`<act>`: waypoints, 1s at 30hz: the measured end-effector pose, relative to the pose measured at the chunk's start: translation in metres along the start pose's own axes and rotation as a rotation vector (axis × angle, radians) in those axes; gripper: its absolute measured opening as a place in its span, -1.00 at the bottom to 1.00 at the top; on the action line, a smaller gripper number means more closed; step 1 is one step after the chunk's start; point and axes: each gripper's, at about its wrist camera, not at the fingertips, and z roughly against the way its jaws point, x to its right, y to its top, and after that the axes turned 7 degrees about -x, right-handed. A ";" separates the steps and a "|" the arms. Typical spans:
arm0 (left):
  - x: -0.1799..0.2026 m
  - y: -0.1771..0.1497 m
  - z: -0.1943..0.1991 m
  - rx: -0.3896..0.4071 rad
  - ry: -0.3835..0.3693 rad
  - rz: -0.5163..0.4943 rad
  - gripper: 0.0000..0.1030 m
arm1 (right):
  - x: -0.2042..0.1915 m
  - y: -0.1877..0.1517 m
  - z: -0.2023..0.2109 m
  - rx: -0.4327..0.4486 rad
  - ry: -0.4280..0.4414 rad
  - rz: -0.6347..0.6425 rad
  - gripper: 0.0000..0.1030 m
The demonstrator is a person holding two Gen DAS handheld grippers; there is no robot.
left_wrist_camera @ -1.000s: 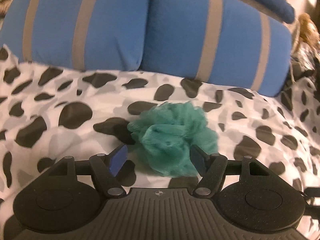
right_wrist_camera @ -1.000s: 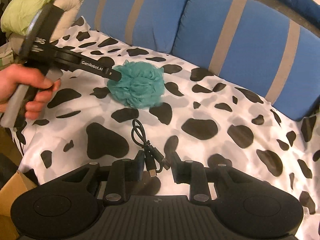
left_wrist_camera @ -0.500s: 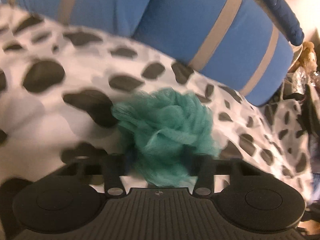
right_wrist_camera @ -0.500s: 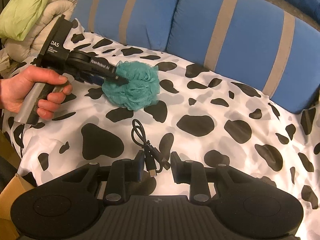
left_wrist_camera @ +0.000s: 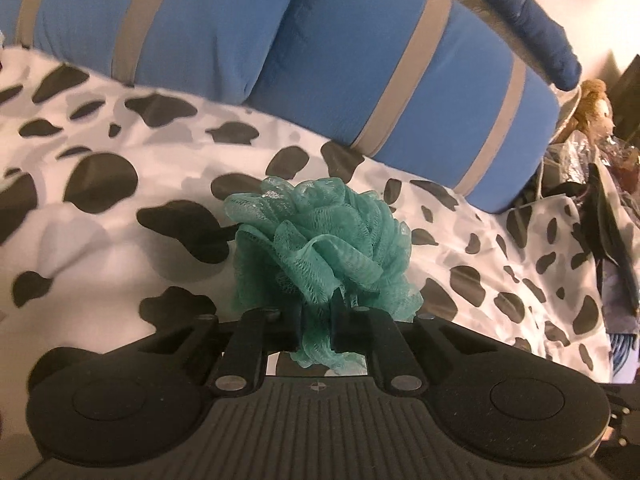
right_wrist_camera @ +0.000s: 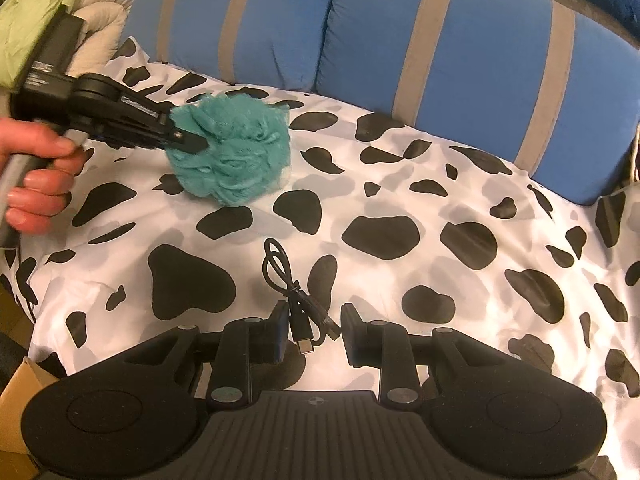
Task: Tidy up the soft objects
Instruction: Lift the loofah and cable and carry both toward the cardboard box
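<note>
The teal mesh pouf (left_wrist_camera: 324, 248) sits at frame centre in the left wrist view, a bunch of its net pinched between the left gripper (left_wrist_camera: 316, 320) jaws, which have just been closing on it. It looks feather-light, squashy and springy; a deep bite near its core should hold better than loose frills. The right gripper (right_wrist_camera: 314, 334), part open, grips nothing, straddling a black cable (right_wrist_camera: 294, 296) on the spotted sheet (right_wrist_camera: 400, 184).
</note>
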 end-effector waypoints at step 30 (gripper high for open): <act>0.057 -0.095 0.108 0.048 0.063 -0.200 -0.79 | -0.019 -0.027 0.047 0.051 0.012 -0.161 -0.42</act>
